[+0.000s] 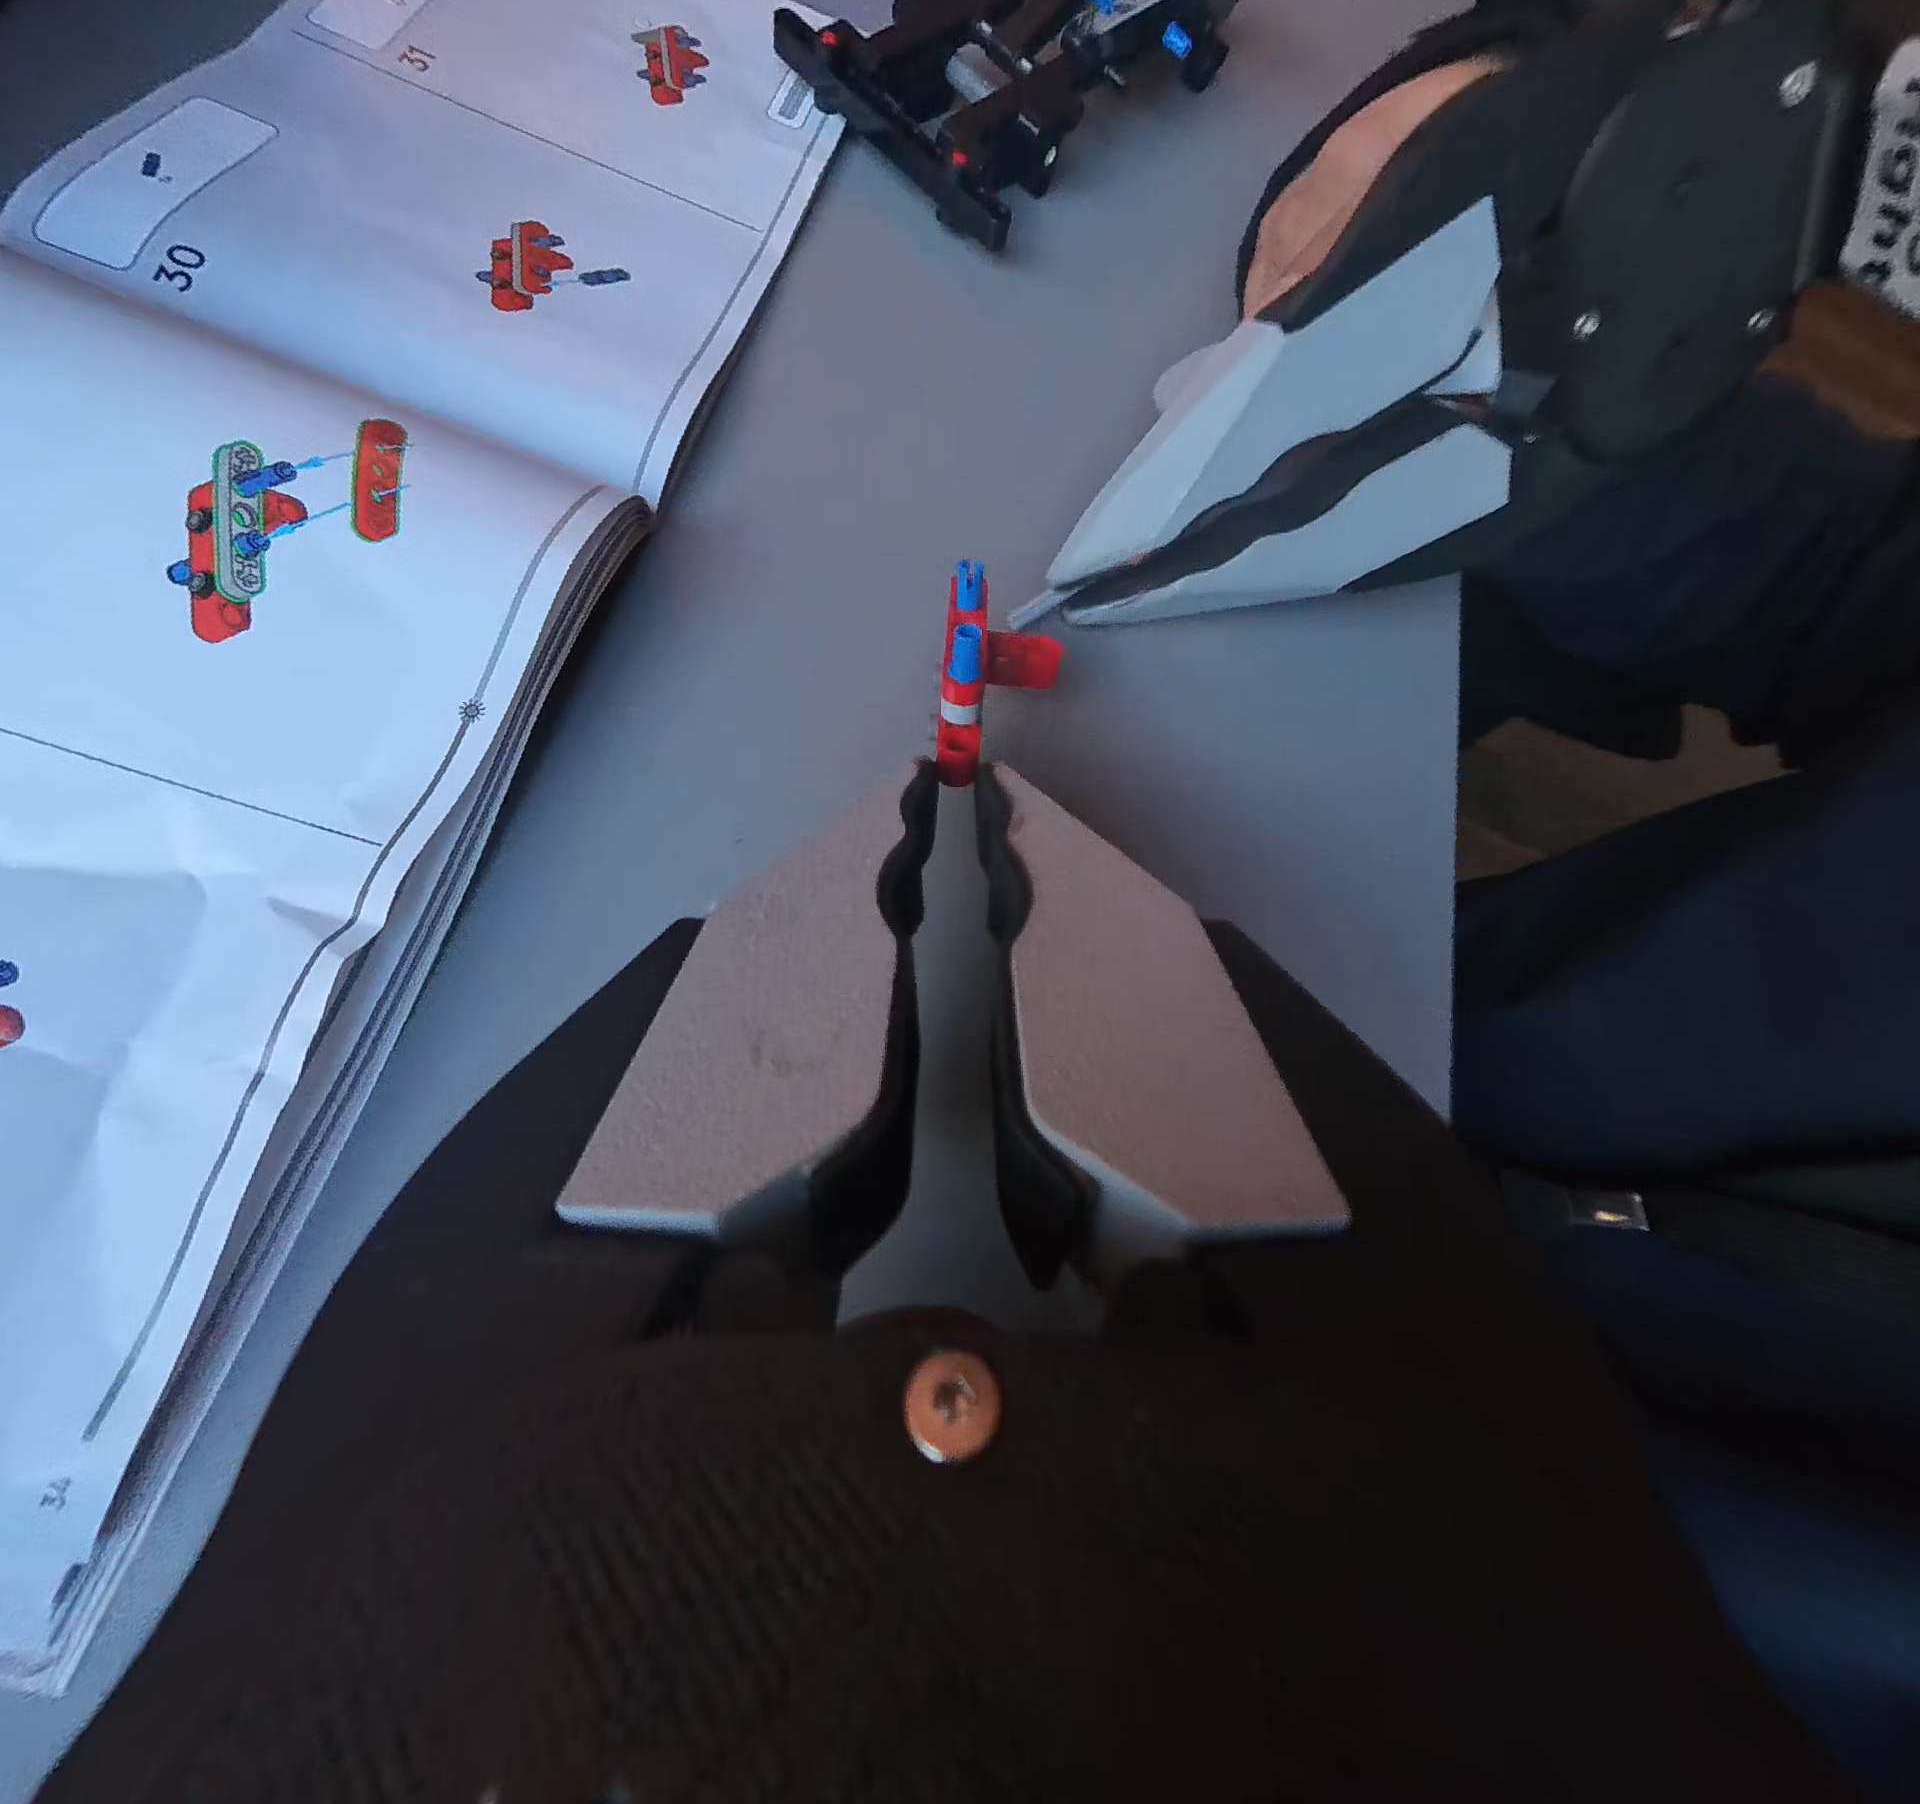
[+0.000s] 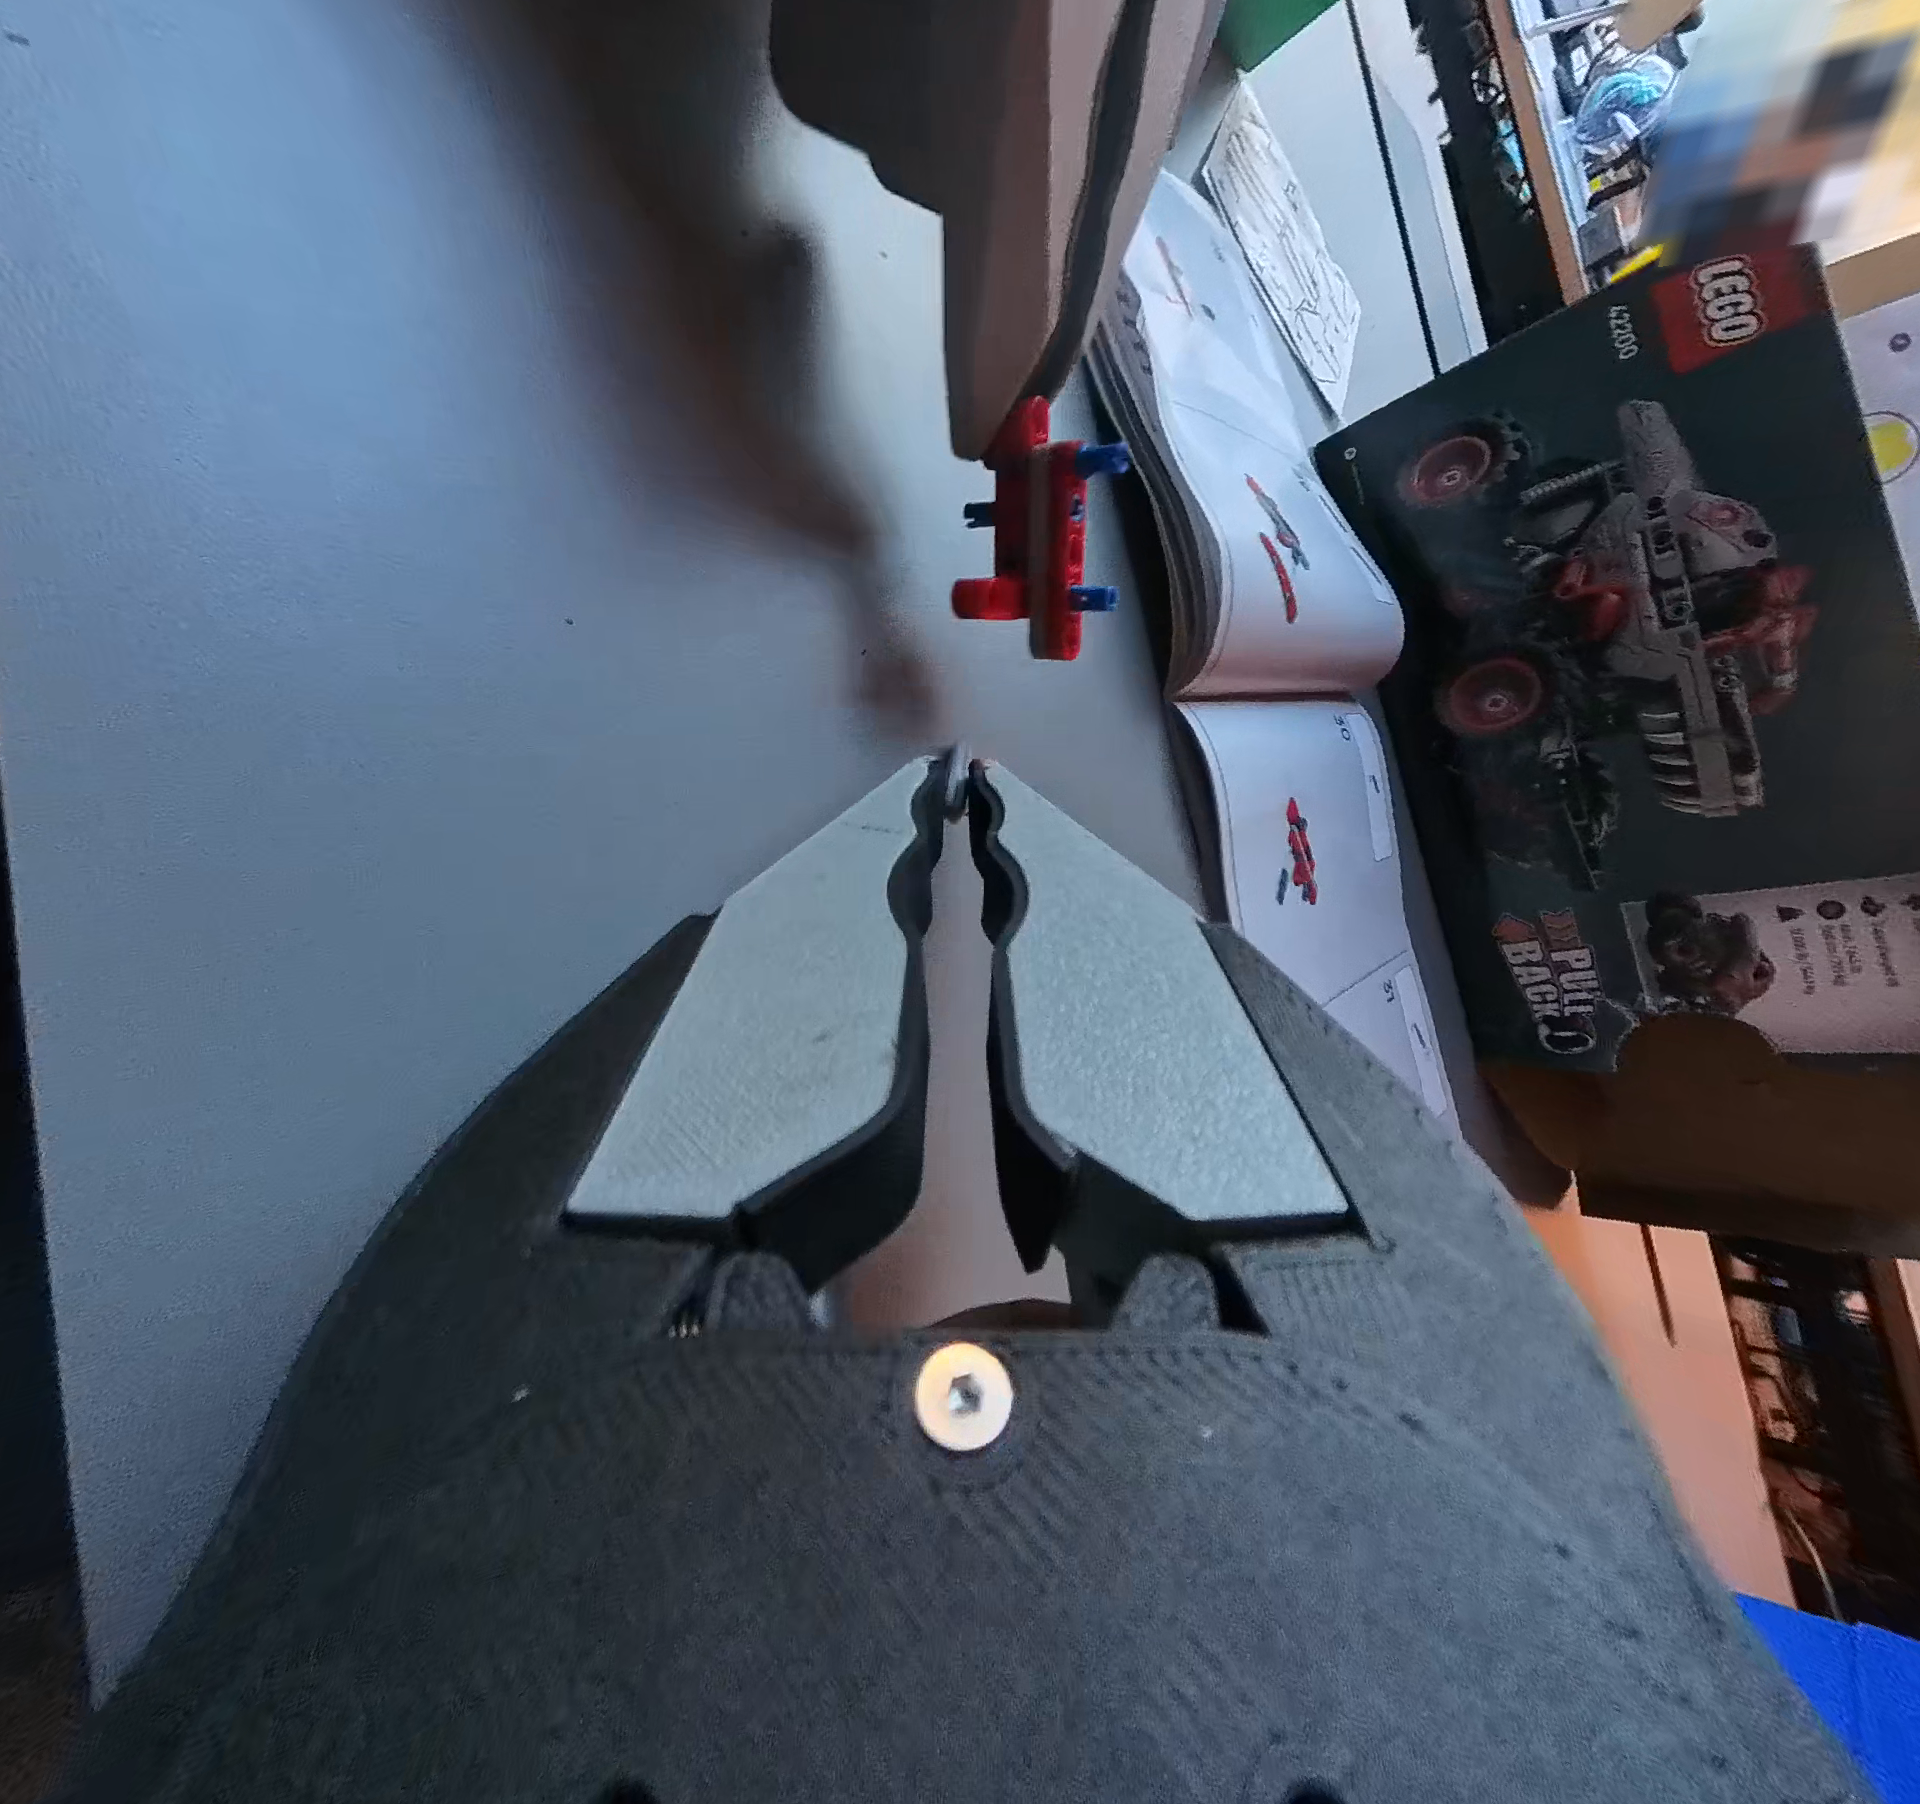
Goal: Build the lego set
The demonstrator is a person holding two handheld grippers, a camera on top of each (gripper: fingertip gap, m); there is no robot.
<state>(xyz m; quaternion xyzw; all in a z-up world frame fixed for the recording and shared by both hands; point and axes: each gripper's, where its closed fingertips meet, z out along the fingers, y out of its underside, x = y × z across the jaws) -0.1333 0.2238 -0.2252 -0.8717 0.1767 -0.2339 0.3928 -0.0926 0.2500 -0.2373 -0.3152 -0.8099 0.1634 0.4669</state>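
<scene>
Left tongs grip the near end of one red subassembly, its long axis pointing away from them, above the table. Right tongs, closed on one small grey pin, lie just right of it, tips nearly touching. One open manual lies left; one dark chassis far.

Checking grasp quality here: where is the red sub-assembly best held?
By its bare lower end, from below, as the left gripper holds the red sub-assembly. That leaves the blue pins and side tab clear for the right gripper.
</scene>
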